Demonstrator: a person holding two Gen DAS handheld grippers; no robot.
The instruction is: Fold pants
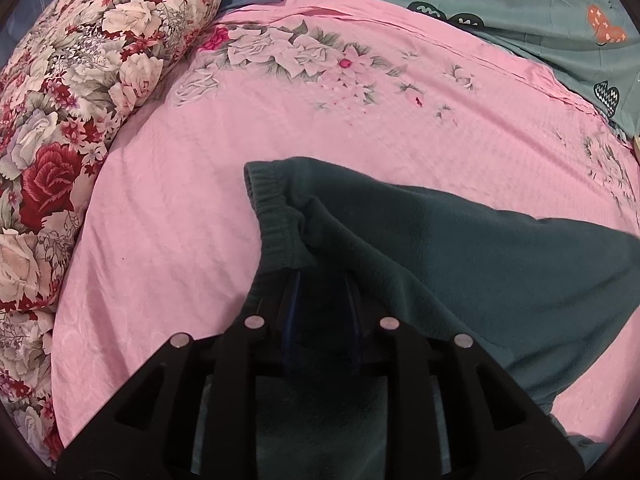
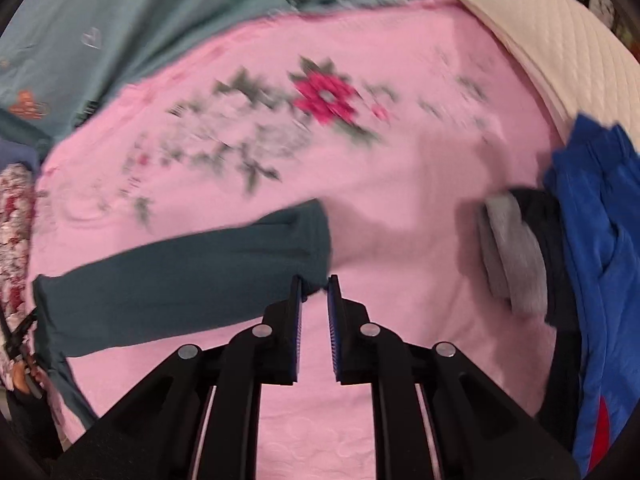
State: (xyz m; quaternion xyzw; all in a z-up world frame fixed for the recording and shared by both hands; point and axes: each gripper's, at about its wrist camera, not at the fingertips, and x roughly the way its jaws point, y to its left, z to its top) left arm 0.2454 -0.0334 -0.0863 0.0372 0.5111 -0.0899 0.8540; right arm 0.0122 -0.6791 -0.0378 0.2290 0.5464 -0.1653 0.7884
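Observation:
Dark teal fleece pants (image 1: pixel 460 248) lie on the pink bedsheet (image 1: pixel 192 216). In the left wrist view my left gripper (image 1: pixel 320 300) is shut on the pants near the elastic waistband (image 1: pixel 272 216), and the cloth drapes over its fingers. In the right wrist view a pant leg (image 2: pixel 192 272) stretches left across the sheet (image 2: pixel 400 184). My right gripper (image 2: pixel 314 280) has a narrow gap between its blue pads, with the cuff's edge (image 2: pixel 316 240) at the fingertips. That view is motion-blurred.
A floral pillow (image 1: pixel 76 112) lies along the left. A teal quilt (image 1: pixel 520 12) covers the far side. At the right in the right wrist view lie a grey folded garment (image 2: pixel 512 256), blue clothing (image 2: pixel 600 240) and a cream quilted pad (image 2: pixel 560 52).

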